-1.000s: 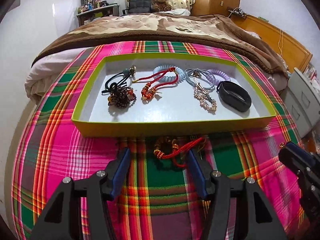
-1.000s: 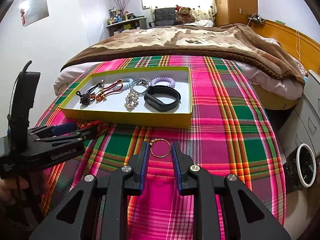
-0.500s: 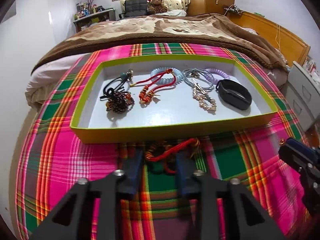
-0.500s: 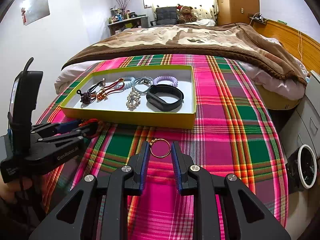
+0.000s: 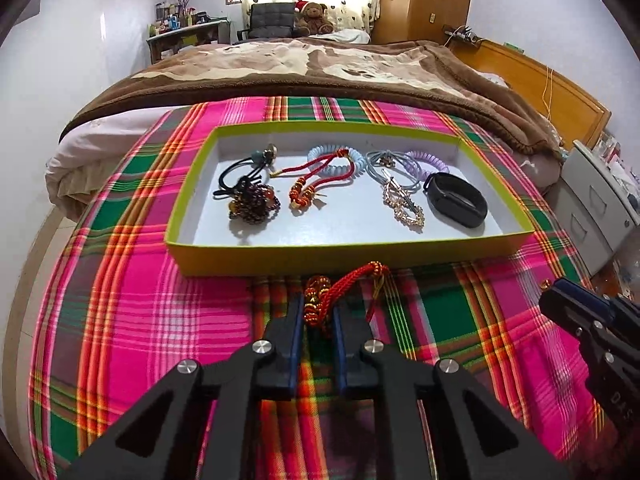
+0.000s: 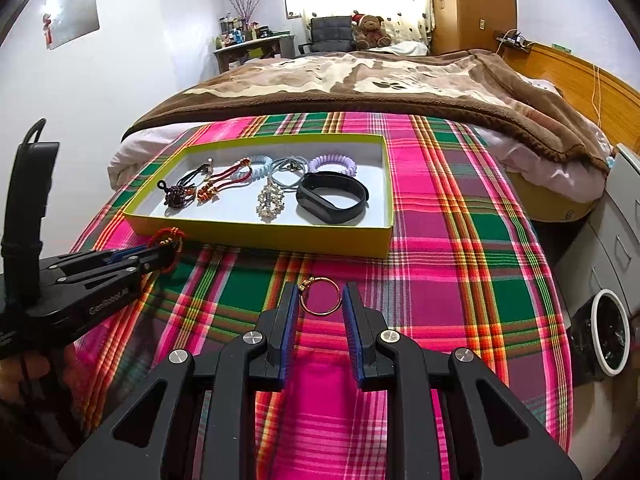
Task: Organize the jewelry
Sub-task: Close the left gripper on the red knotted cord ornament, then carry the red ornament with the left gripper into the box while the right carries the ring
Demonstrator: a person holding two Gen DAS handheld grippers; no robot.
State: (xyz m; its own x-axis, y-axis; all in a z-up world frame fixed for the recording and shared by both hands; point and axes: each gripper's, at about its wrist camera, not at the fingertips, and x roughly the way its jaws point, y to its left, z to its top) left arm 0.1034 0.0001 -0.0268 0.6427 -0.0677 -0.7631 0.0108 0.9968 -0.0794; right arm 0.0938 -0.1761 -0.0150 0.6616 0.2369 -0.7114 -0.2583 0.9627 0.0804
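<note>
Left gripper (image 5: 316, 316) is clenched on our red cord bracelet (image 5: 340, 288), just short of the box (image 5: 320, 258); a loose tail dangles and could snag the wall. Right gripper (image 6: 320, 304) is released, straddling the gold ring (image 6: 321, 301) on the blanket (image 6: 460, 280); thin ring could slip out.

Black angular right gripper (image 6: 320, 304), blue-lined jaws, silver screws; left gripper (image 5: 316, 312) alike.
</note>
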